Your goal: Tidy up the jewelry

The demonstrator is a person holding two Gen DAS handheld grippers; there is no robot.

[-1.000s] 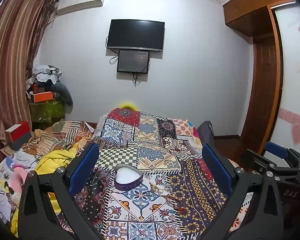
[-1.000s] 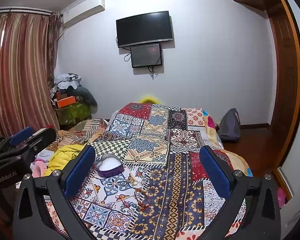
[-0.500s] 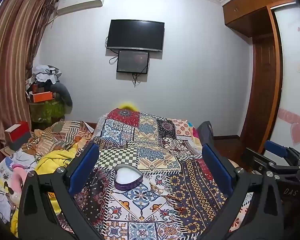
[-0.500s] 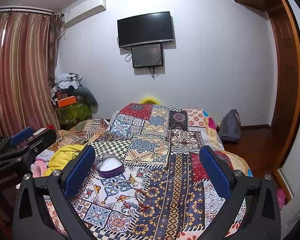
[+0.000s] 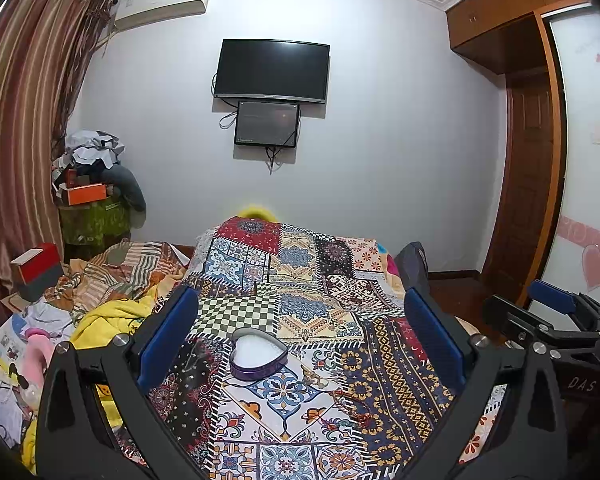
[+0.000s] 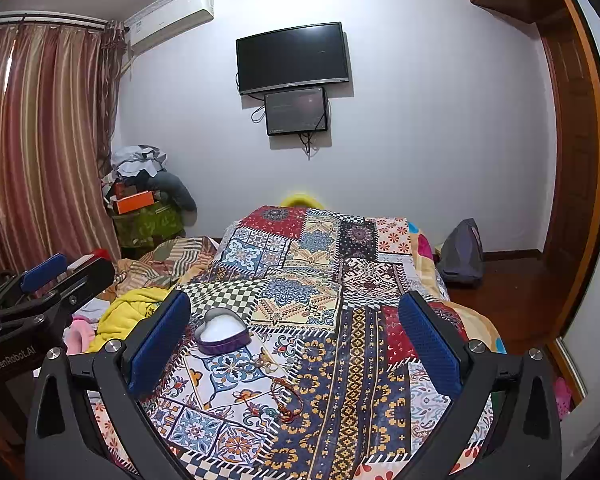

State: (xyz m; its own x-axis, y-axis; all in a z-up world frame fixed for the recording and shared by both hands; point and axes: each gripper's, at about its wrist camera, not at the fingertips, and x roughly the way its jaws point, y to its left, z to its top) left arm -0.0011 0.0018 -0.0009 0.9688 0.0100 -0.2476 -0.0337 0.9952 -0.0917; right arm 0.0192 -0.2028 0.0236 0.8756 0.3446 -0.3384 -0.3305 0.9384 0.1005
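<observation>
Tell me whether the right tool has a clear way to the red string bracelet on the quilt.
Probably yes. The right tool is open and empty above the quilt, and the red string bracelet lies loose in the open, apart from the heart-shaped box. Nothing lies between them.

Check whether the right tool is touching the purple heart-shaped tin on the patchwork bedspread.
Apart. The right wrist view shows the right tool open above the bedspread, with the purple heart-shaped tin lying clear of both fingers.
</observation>
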